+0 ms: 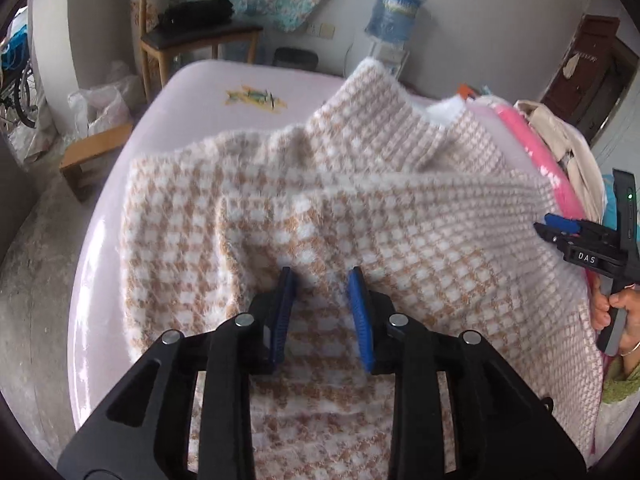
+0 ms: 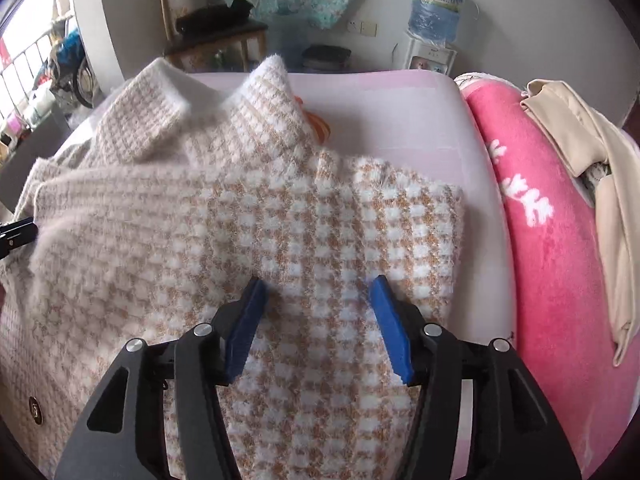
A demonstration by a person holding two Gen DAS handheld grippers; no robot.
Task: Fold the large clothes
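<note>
Two grippers over checked sweater (image 1: 360, 208) | left fingers (image 1: 285, 304) narrowly parted, empty | right fingers (image 2: 390, 332) wide, empty

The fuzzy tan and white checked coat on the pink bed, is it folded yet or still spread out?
Partly folded. The fuzzy tan and white checked coat has one layer doubled over its body, but its collar and lower part lie spread on the pink bed.

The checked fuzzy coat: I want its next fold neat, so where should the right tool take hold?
Grip the checked fuzzy coat at its free right edge, coming from the pink blanket side. That edge lies flat and exposed on the table.
</note>
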